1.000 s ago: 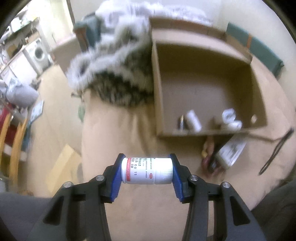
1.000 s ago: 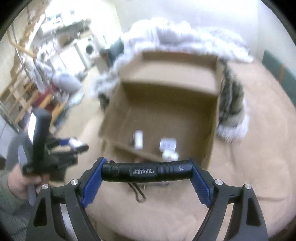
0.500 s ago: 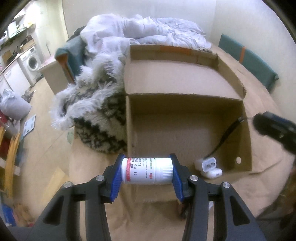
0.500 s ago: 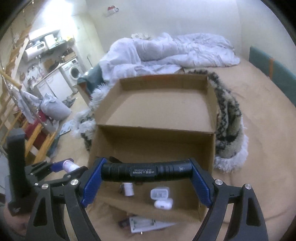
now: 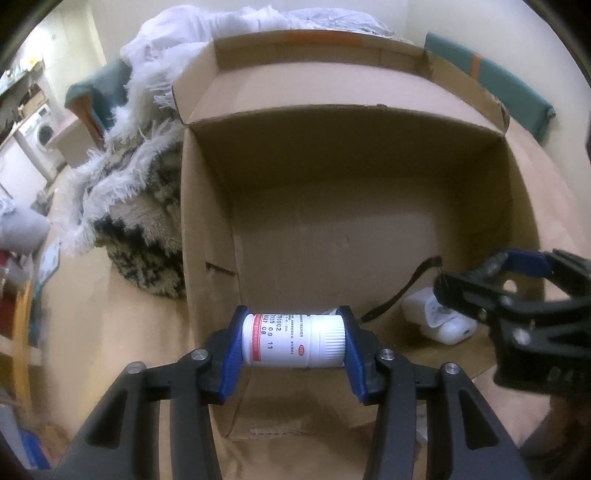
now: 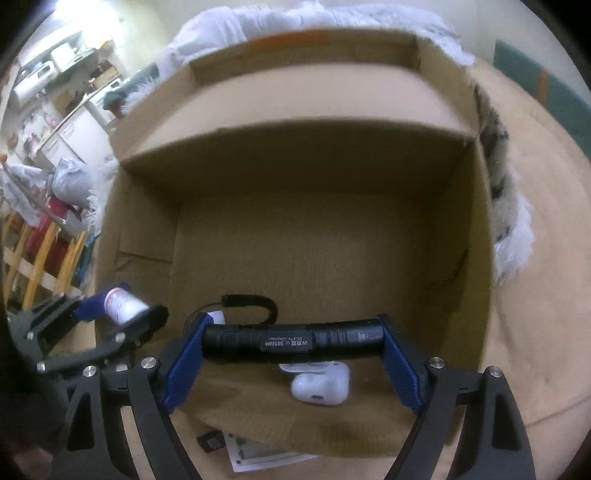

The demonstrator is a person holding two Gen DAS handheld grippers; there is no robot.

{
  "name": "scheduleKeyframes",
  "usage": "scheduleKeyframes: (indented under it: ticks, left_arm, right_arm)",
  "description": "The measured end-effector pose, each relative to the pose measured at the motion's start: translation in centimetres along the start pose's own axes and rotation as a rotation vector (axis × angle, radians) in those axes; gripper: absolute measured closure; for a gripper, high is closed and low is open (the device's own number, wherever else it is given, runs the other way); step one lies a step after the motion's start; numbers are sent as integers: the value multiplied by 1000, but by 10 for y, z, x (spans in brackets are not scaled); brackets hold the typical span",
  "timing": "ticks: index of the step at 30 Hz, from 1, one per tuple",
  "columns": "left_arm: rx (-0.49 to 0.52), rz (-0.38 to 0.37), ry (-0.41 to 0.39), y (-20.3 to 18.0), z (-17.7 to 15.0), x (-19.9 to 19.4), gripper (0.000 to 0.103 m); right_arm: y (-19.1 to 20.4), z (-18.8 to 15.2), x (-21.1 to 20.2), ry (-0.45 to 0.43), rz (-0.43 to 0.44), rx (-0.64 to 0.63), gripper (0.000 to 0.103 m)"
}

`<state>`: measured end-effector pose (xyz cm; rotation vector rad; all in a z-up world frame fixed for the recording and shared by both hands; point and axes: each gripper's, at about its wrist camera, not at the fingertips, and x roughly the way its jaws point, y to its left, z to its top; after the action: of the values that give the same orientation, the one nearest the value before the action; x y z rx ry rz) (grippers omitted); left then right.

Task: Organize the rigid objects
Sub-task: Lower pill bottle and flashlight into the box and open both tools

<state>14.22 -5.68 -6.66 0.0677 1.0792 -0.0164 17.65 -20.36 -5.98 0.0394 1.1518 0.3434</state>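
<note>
Left gripper [image 5: 293,345] narrowly clamped on pill bottle [image 5: 293,345]; right gripper [image 6: 293,341] widely clamped on flashlight [image 6: 293,341], earbud case [image 6: 320,384] at six o'clock.

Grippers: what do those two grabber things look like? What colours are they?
Both look alike. The left gripper and the right gripper each have black plastic arms with cut-out holes, shiny silver bolts at the joints, and flat blue fingertips.

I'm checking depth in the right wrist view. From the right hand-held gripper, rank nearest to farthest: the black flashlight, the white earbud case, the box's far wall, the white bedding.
1. Black flashlight, clamped between the pads of the right hand-held gripper.
2. White earbud case, just below it on the box floor.
3. Cardboard box's far wall, straight ahead.
4. White bedding, behind the box, top of view.
</note>
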Motion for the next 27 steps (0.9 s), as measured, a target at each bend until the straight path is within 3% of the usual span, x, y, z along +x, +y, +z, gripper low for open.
scheduleKeyframes:
  ticks: [13,22,26,27]
  left_arm:
    - [22,12,-4,-6,-10,5,60]
    - [13,1,4,-6,-8,5,60]
    - [4,-21,21,-3,-8,7,59]
    - [6,-25,16,-4,-9,5,56]
  right_arm:
    - [-3,-5,37,111,-33,36,11]
    - [-4,-3,41,112,8,57,11]
    - [2,0,35,84,45,45,7]
    - [5,0,31,67,50,35,2]
